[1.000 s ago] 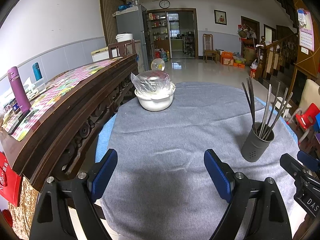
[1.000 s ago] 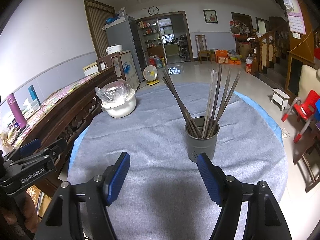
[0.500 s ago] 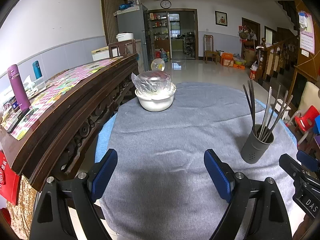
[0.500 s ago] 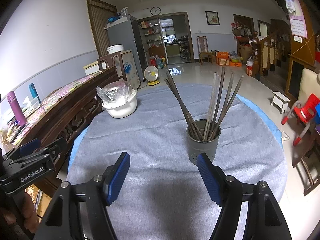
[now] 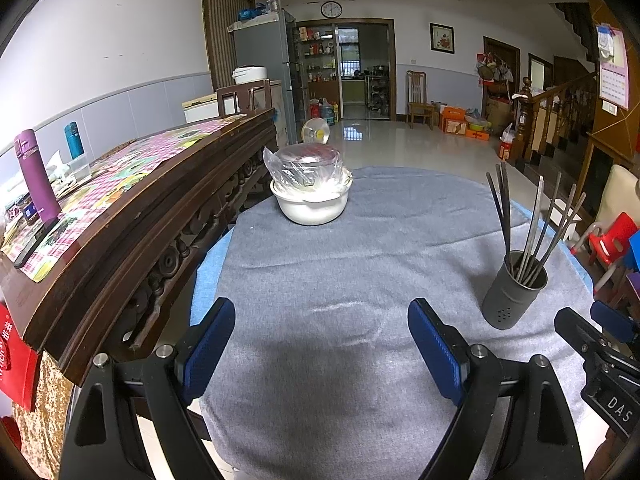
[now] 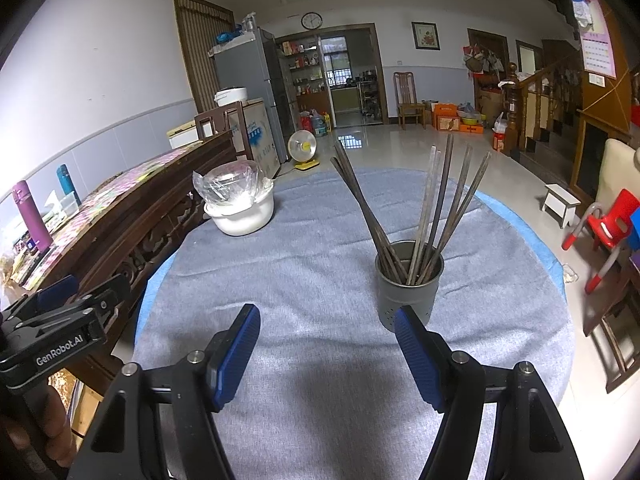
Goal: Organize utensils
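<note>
While the left gripper is hovering low in the left wrist view with its blue-padded jaws apart and nothing between them, the dark grey perforated metal holder is standing at the right of the frame on the round table's grey cloth, thin metal chopsticks fanning out of it. In the right wrist view, the right gripper is likewise gaping empty at the bottom; the holder is sitting just above its right pad, the plastic-covered white bowl up left.
</note>
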A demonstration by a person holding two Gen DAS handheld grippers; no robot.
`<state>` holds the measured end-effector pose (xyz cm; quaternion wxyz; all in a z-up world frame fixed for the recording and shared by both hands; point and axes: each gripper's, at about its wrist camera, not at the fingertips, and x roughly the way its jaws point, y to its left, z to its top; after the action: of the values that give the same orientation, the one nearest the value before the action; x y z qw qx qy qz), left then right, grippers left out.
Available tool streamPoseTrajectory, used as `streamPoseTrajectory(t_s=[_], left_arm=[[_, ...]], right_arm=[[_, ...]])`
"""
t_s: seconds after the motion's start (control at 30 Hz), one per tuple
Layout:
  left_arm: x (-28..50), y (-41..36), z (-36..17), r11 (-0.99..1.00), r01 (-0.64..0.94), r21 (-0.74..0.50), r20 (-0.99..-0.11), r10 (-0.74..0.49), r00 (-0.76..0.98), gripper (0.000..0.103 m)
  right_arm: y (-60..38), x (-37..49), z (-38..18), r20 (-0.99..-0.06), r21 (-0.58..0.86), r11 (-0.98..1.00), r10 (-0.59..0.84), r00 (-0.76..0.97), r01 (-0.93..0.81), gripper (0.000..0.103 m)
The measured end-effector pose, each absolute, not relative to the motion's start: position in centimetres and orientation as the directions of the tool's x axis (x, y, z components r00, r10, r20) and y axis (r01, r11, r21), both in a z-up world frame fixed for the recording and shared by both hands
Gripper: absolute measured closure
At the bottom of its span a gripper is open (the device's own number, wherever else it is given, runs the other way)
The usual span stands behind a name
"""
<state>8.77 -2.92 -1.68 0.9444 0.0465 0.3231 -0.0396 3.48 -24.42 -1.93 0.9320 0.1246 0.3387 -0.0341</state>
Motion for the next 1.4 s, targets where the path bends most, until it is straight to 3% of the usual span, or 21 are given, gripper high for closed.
streamPoseTrajectory(t_s=[1.4], left_arm=[[9.3, -1.4, -2.5, 0.996, 0.077, 0.036, -0.622, -0.038, 0.782, 0.015]], right_arm=[[-23.9, 3.8, -2.2, -0.644, 0.201, 0.966, 0.003, 0.765, 0.166, 0.029]])
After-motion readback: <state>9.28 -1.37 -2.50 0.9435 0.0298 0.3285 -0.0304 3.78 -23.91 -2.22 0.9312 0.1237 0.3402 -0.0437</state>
